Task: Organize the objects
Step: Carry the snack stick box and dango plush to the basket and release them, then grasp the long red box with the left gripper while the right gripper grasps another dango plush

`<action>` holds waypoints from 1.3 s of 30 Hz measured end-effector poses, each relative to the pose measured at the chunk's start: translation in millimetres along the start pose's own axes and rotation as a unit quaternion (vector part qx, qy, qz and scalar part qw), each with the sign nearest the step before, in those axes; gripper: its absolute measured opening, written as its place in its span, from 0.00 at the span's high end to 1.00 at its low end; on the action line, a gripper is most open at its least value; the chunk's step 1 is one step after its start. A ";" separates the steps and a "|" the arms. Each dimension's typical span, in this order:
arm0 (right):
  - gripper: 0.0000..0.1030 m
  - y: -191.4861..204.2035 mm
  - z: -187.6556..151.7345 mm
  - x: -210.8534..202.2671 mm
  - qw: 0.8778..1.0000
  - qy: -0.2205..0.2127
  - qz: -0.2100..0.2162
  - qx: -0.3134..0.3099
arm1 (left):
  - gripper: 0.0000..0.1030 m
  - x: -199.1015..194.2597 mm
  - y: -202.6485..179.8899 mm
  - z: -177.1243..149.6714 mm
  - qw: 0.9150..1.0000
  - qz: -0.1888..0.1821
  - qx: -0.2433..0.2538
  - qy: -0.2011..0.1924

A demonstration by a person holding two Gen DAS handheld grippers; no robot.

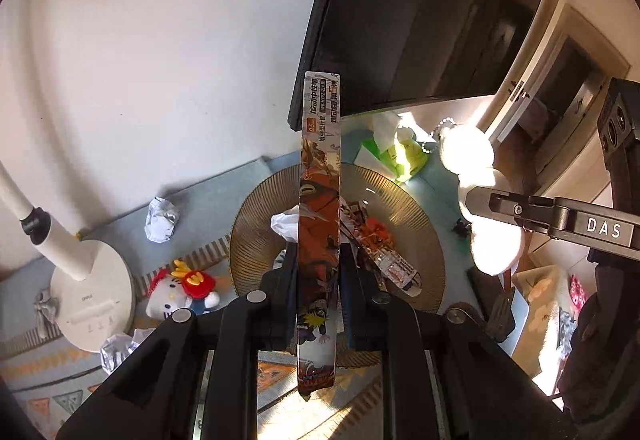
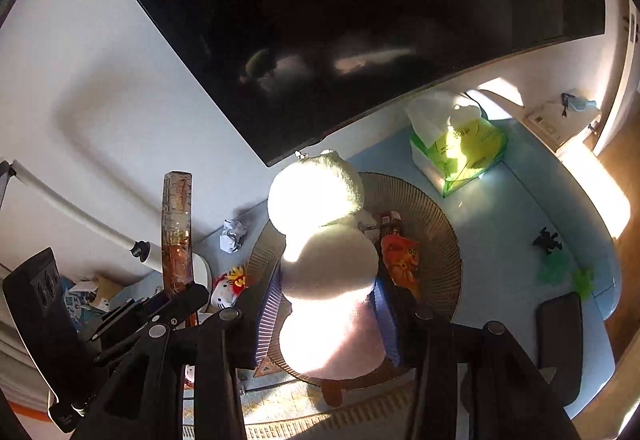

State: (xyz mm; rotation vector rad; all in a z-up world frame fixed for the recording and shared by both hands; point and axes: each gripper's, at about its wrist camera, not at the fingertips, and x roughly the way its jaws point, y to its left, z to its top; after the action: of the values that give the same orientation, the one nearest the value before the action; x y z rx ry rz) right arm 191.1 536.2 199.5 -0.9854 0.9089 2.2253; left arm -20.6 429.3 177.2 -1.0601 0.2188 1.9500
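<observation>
My left gripper [image 1: 319, 260] is shut on a long flat pen box [image 1: 320, 175] with orange cartoon print, held upright above a ribbed amber glass plate [image 1: 420, 215]. That box also rises at the left of the right wrist view as the pen box [image 2: 176, 236]. My right gripper [image 2: 328, 292] is shut on a white plush toy [image 2: 320, 232] with a ball chain, above the same plate [image 2: 444, 240]. The plush [image 1: 476, 155] hangs at the right of the left wrist view, clamped by the right gripper [image 1: 486, 205]. Packets and a crumpled wrapper lie in the plate.
A big dark monitor [image 1: 420, 11] stands behind the plate. On the desk mat are a white lamp base [image 1: 92, 296], a Hello Kitty plush [image 1: 180, 292], foil balls [image 1: 162, 220], a green tissue pack [image 2: 460, 147] and a small black figure [image 2: 546, 240].
</observation>
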 end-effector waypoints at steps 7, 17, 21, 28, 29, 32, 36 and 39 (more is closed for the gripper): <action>0.43 -19.7 -10.6 14.5 0.999 0.027 -0.024 0.017 | 0.31 10.2 16.2 -14.0 0.999 0.009 -0.033 0.031; 0.40 -7.7 -21.2 -3.4 1.000 0.025 0.010 0.013 | 0.31 -53.6 53.2 -58.4 0.994 0.060 -0.090 0.000; 0.37 14.1 -29.9 -7.8 0.999 0.026 0.032 -0.021 | 0.27 -94.1 75.1 -80.5 0.986 0.116 -0.114 -0.023; 0.36 64.0 -73.9 23.2 0.987 0.097 0.089 -0.092 | 0.20 -130.4 144.9 -163.2 0.947 0.202 -0.251 0.006; 0.36 70.1 -84.2 32.2 0.984 0.116 0.097 -0.099 | 0.20 -134.2 154.2 -178.9 0.939 0.206 -0.277 0.013; 0.36 86.7 -120.6 65.8 0.971 0.177 0.102 -0.121 | 0.20 -138.5 173.2 -222.4 0.913 0.241 -0.326 0.034; 0.36 107.3 -175.8 112.0 0.951 0.234 0.055 -0.192 | 0.20 -123.4 188.8 -268.1 0.898 0.283 -0.327 0.083; 0.36 114.4 -202.4 125.9 0.946 0.244 0.036 -0.212 | 0.20 -116.1 197.0 -287.4 0.897 0.287 -0.327 0.079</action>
State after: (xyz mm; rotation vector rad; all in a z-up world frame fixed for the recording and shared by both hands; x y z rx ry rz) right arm 123.5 336.8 39.6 -1.7863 0.6696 2.3309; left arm 27.7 92.4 39.0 -1.7451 -0.0621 2.5551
